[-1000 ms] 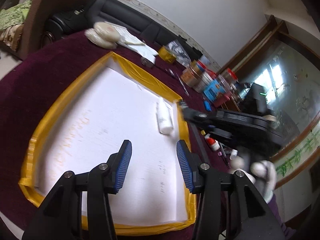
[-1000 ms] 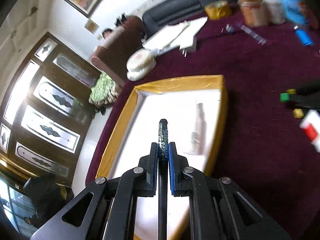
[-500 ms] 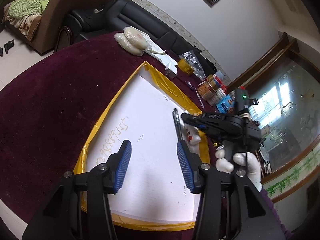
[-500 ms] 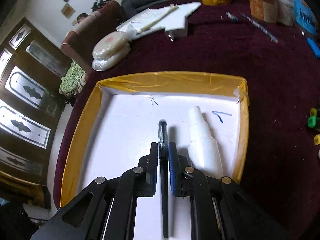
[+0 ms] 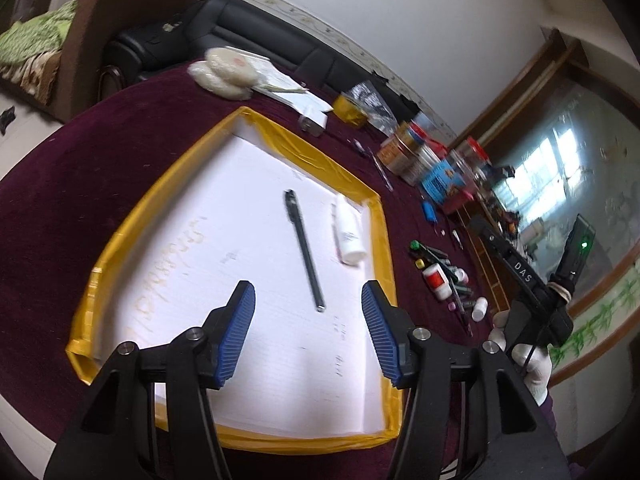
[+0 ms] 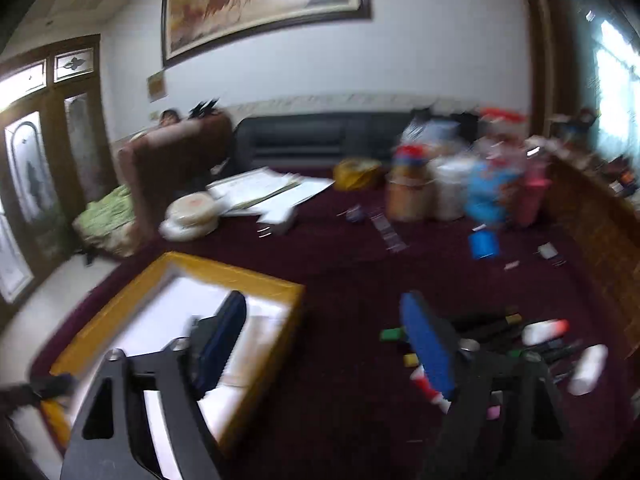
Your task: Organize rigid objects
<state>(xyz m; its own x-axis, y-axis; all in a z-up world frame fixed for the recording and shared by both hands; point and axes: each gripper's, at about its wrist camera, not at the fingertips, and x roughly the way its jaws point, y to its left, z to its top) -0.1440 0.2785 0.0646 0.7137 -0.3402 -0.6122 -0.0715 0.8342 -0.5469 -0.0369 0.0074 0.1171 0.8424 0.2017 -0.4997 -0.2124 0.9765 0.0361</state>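
A white tray with a yellow taped rim (image 5: 384,248) lies on the dark red table. A black pen (image 5: 305,252) lies in its middle, and a white bottle (image 5: 347,233) lies beside it near the right rim. My left gripper (image 5: 307,332) is open and empty above the tray's near part. My right gripper (image 6: 326,344) is open and empty, over the table between the tray (image 6: 240,280) and a pile of markers and small bottles (image 6: 540,344). In the left wrist view the right gripper's body (image 5: 524,280) is raised at the right, and the pile (image 5: 444,276) lies below it.
Jars, tins and a blue packet (image 5: 432,160) stand at the table's far right. Papers and flat white bags (image 5: 240,74) lie at the far side, with a roll of yellow tape (image 5: 352,110). A black sofa (image 6: 320,140) and a brown armchair are behind.
My right gripper has opened and let go of the black pen, which now lies in the tray. The right gripper has swung up and to the right, toward the pile.
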